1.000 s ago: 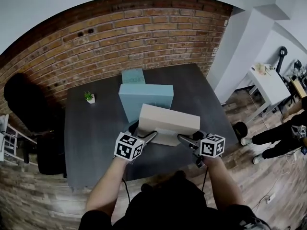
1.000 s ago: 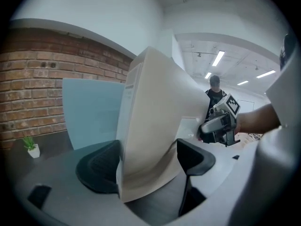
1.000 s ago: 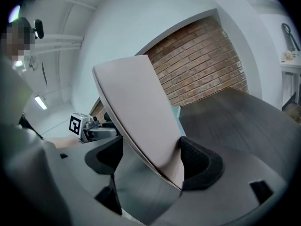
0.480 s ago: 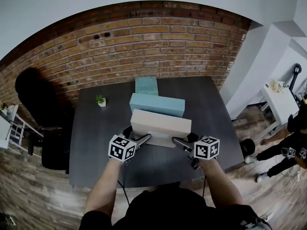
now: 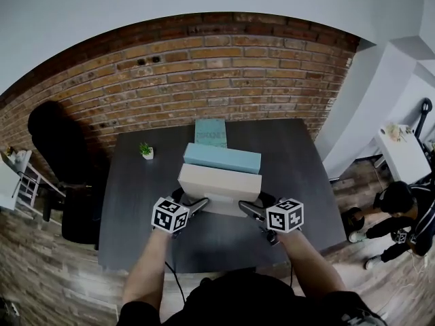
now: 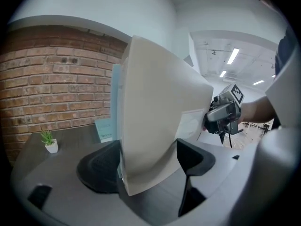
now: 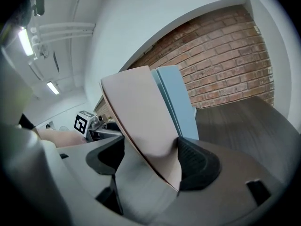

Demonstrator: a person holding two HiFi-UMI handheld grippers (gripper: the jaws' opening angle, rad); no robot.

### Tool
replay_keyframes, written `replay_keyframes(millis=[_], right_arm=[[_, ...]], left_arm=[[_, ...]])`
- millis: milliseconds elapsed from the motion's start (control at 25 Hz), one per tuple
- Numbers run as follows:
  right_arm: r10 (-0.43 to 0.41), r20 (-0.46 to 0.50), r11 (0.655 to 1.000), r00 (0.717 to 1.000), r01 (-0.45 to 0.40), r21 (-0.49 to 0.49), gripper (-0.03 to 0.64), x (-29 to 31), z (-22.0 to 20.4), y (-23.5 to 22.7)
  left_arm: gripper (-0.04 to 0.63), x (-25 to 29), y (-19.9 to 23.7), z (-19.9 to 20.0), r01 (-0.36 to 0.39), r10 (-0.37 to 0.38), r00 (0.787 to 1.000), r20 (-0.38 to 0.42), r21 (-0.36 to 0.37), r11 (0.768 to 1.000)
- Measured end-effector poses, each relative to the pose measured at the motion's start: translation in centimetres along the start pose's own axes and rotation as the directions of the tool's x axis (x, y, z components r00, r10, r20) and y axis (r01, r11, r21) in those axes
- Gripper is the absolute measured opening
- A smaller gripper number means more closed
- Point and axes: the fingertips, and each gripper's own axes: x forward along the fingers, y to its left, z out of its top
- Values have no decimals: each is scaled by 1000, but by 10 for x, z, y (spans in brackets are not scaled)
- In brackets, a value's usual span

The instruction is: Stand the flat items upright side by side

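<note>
**Q:** Edges and room to move?

**A:** Open table (image 5: 136,212) surface lies near me and on both sides; a small plant (image 5: 146,151) sits far left; the brick wall (image 5: 204,80) closes the far edge.

**Q:** Grip and item position?

**A:** My left gripper (image 5: 198,205) and right gripper (image 5: 247,209) each clamp one end of the upright beige box (image 5: 219,182), jaws wide; the right jaws have just been closing slightly; the blue box (image 5: 222,158) stands just behind; the teal box (image 5: 210,132) lies flat beyond.
</note>
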Motion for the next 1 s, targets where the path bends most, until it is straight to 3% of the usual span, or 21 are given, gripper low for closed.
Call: replay_keyframes(millis=[640, 1000], right_arm=[[-30, 17, 998, 999, 30, -56, 347, 2, 12, -5], [-34, 3, 998, 999, 34, -45, 382, -4, 7, -18]], left_arm=[[390, 9, 8, 3, -15, 17, 999, -27, 66, 998], [388, 7, 7, 1, -33, 33, 999, -15, 14, 999]])
